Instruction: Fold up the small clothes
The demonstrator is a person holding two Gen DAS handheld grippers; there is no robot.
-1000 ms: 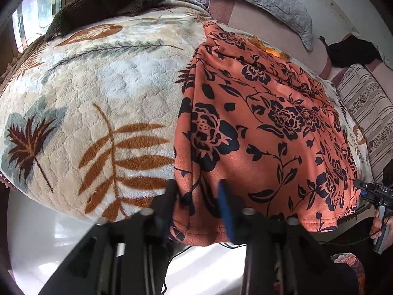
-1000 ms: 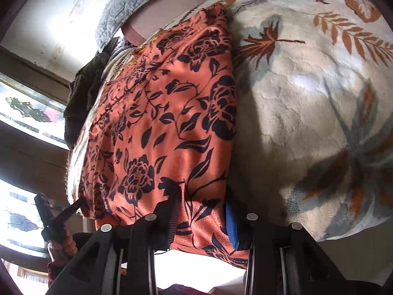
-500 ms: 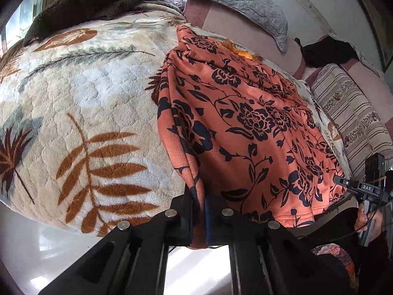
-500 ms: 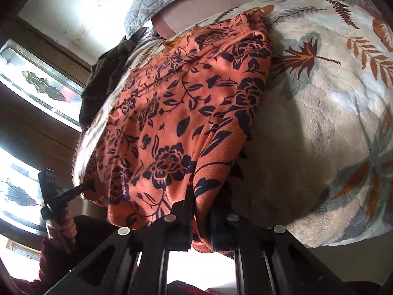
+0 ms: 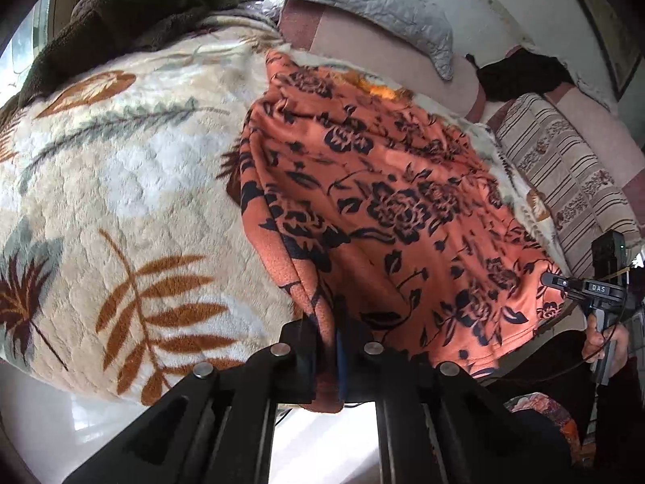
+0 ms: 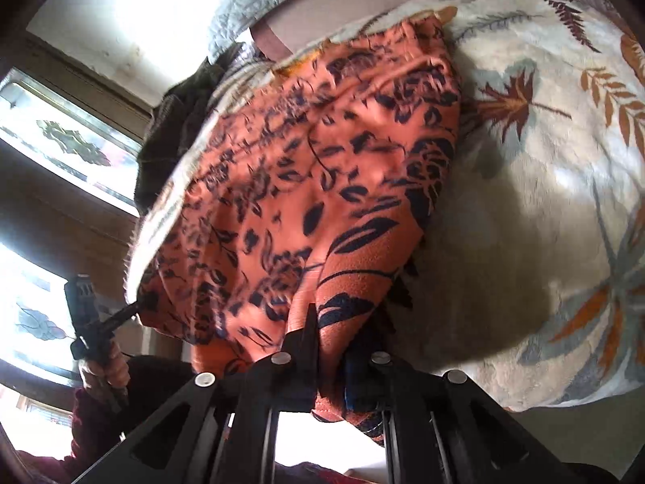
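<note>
Both corners have now been pinched and raised: a second ago the left tongs [image 5: 327,343] and the right tongs [image 6: 331,347] stood agape around the near hem, and since then they have been clenched on it and the cloth drawn up into ridges. The orange floral garment [image 5: 403,209] is gripped at its near left corner by the left tongs, a fold of fabric squeezed between the jaws and hanging below them. Its near right corner is gripped likewise by the right tongs, seen in the right wrist view with the garment [image 6: 322,185] bunched and lifted just ahead of the jaws. Across the hem, the other tool is seen from each camera, held in a hand [image 5: 600,339] at the garment's edge. Beyond, the garment is spread over the leaf-patterned blanket [image 5: 121,185] on the bed. Farther back, a dark brown throw [image 5: 133,12] is heaped at the blanket's far edge, and a grey quilted pillow [image 5: 363,4] is propped behind.
</note>
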